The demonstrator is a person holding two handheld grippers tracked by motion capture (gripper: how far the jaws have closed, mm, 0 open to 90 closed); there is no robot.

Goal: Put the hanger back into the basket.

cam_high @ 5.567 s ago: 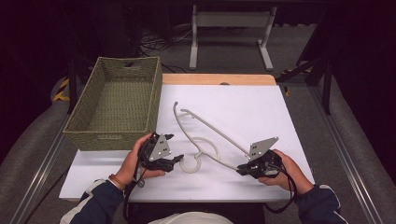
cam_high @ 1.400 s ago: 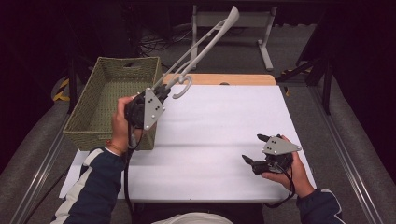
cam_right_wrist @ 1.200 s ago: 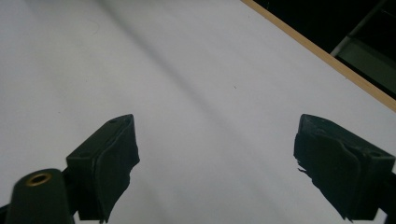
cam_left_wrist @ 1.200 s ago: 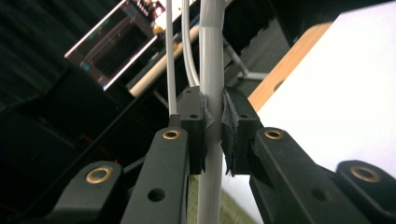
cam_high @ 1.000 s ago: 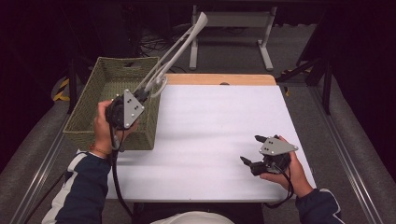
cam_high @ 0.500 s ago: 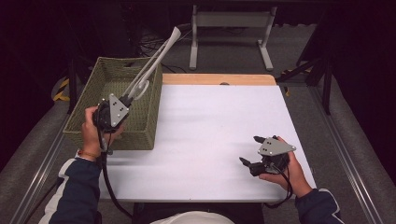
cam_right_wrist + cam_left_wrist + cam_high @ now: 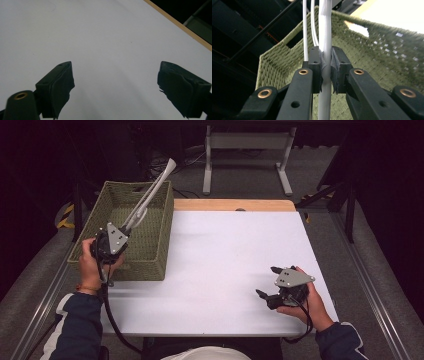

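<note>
Hanger [image 7: 150,195] up in the air, white and slim, held at a slant above the green woven basket [image 7: 159,255] at the left end of the surface [image 7: 225,250]. Its upper end pokes past the basket's far rim, its lower end sits in the left hand-held gripper [image 7: 121,231]. From the left gripper view the grip is plain: both black pads pinch the hanger's thick white bar [image 7: 325,50] squarely between them, and two thinner white strands [image 7: 308,27] run up beside it, with the basket's weave just behind.

By my reading, the lift and carry are done; what is left is the lowering and the letting go, since the hanger is not yet down inside the basket. It is long, so it may need tilting to lie within the walls.

Over at the near right, the right hand-held gripper [image 7: 267,282] rests low by the surface edge in the person's hand, jaws spread wide and holding nothing, bare white surface between them in its own view.

Writing, brands, labels? None that I can read anywhere, not on hanger, basket or grippers.
</note>
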